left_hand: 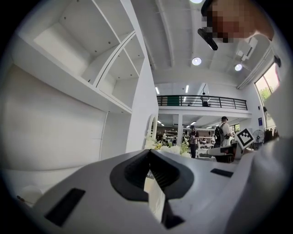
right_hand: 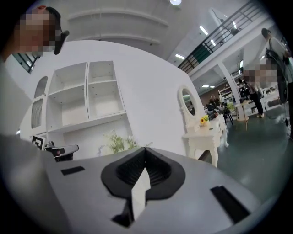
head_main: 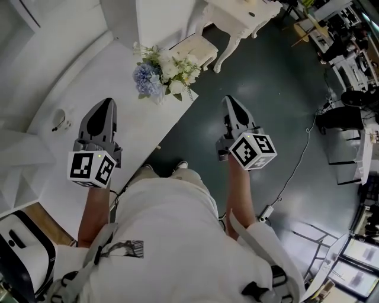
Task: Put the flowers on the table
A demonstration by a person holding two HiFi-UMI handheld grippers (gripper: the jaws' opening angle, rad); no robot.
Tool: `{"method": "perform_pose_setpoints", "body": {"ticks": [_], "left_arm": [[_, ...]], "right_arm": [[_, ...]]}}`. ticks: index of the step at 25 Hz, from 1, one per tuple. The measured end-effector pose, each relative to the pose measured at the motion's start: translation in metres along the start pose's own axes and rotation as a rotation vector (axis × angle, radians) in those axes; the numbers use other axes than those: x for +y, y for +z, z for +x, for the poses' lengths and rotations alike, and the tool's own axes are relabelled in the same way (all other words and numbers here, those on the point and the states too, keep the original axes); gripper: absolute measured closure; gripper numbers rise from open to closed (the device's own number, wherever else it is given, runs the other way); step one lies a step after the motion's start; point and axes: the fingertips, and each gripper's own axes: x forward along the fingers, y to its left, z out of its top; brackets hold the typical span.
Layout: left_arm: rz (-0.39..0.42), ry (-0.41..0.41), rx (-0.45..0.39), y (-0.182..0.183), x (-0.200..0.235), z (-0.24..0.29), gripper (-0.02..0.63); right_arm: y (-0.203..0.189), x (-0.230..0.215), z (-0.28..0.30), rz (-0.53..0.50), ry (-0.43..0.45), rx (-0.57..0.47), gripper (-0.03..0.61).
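Note:
A bouquet of white and pale blue flowers [head_main: 161,73] lies on the far end of the long white table [head_main: 89,77]. It also shows small and far off, as the flowers [left_hand: 167,147] in the left gripper view and as green sprigs [right_hand: 116,142] in the right gripper view. My left gripper [head_main: 106,105] hovers over the table, well short of the bouquet, its jaws shut and empty [left_hand: 149,152]. Out over the dark floor, to the right of the table, my right gripper [head_main: 230,102] is also shut on nothing [right_hand: 145,150]. Both point forward and slightly upward.
A white dressing table [head_main: 240,18] and a white chair [head_main: 195,50] stand just beyond the bouquet. A small round object [head_main: 59,117] sits on the table's left side. White shelves [right_hand: 87,96] line the wall. A cable [head_main: 296,165] crosses the floor; people stand far off.

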Motion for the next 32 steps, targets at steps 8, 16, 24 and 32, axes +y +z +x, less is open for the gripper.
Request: {"method": "perform_pose_setpoints", "body": {"ticks": [8, 16, 24, 32], "left_arm": [[0.037, 0.036, -0.064, 0.038, 0.003, 0.0, 0.601], [0.075, 0.084, -0.107, 0.069, 0.01, -0.016, 0.601], [0.078, 0.12, -0.137, 0.089, 0.02, -0.031, 0.601], [0.067, 0.141, -0.135, 0.087, 0.023, -0.047, 0.601]], "right_arm": [[0.069, 0.008, -0.013, -0.195, -0.003, -0.101, 0.569], [0.115, 0.029, -0.028, -0.202, 0.025, -0.209, 0.569], [0.13, 0.036, -0.035, -0.319, -0.024, -0.221, 0.569], [0.14, 0.04, -0.046, -0.338, -0.022, -0.239, 0.569]]}}
